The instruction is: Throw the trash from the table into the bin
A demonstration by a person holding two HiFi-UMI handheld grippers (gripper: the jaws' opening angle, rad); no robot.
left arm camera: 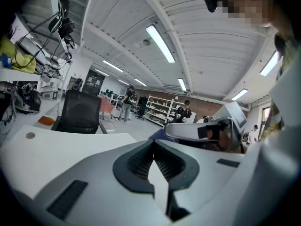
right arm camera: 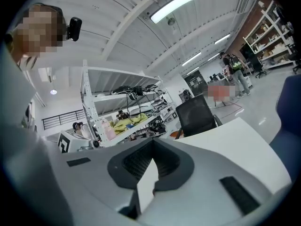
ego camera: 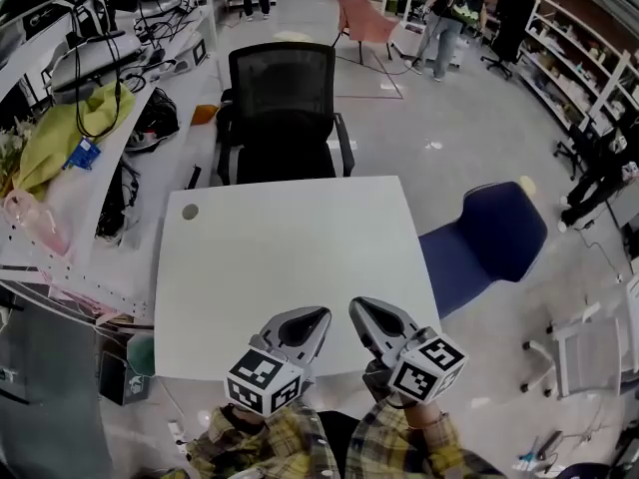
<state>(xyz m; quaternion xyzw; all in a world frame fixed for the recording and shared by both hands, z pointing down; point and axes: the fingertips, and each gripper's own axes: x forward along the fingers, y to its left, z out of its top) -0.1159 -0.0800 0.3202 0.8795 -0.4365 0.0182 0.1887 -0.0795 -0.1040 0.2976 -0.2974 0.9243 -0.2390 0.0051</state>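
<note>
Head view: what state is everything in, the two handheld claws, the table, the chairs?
left gripper, shut, nothing between its jaws.
right gripper, shut, nothing between its jaws.
table, no trash visible on it.
black chair, empty, at the table's far edge.
blue chair, empty, at the table's right side.

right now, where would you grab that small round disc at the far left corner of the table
By its rim, from straight above with the left tool, jaws opened first: the disc lies flat on the table, so no side gives purchase. It may be set into the tabletop.
</note>
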